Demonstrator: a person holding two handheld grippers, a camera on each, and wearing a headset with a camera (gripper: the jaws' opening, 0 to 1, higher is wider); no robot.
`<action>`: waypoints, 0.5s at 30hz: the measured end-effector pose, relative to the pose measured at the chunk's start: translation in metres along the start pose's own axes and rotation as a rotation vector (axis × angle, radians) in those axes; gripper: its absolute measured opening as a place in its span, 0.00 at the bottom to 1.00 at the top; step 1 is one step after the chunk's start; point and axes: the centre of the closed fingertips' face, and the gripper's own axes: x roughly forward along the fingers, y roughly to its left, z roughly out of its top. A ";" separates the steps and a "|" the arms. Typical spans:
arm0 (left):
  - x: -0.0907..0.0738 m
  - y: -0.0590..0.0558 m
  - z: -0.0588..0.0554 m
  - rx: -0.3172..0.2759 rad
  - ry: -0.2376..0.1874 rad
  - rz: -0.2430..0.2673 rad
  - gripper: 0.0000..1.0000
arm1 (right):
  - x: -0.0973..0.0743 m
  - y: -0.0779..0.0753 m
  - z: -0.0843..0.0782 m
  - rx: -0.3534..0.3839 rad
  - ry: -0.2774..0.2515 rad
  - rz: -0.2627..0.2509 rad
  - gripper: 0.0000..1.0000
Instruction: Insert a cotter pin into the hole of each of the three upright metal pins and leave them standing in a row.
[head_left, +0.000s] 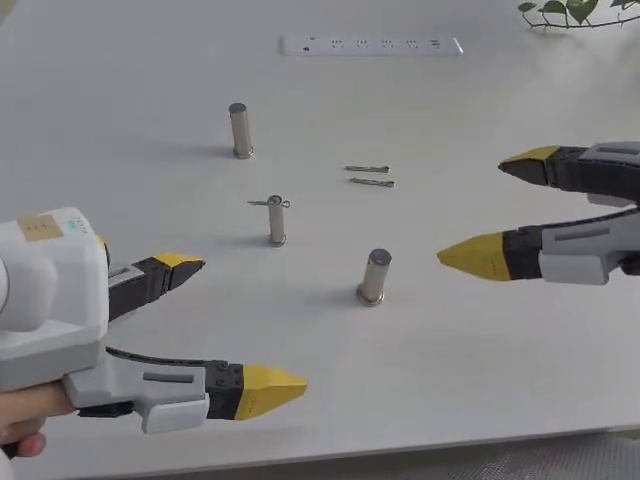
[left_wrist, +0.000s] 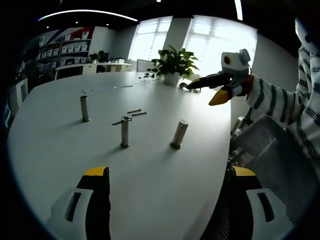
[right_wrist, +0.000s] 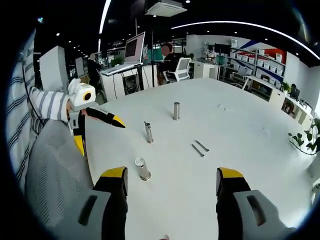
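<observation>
L tool (head_left: 254, 322), R tool (head_left: 470, 212): wide, empty. Rec: R tool nips cotter (head_left: 372, 182) ahead at one end, leaving shank free.

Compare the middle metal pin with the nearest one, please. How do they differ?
The middle pin carries a cotter pin through its top; the nearest pin has none. The middle pin looks slimmer than the nearest pin. Both are grey metal and stand upright on the white table.
</observation>
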 end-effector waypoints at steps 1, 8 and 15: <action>0.000 0.001 0.000 -0.001 -0.002 0.003 0.99 | 0.001 -0.002 0.001 -0.003 0.001 0.001 0.66; -0.004 0.003 0.001 -0.020 -0.016 0.015 0.98 | 0.008 -0.014 0.007 -0.076 0.049 0.023 0.58; -0.003 0.001 -0.002 -0.034 -0.012 0.011 0.97 | 0.018 -0.025 0.026 -0.131 0.035 0.036 0.48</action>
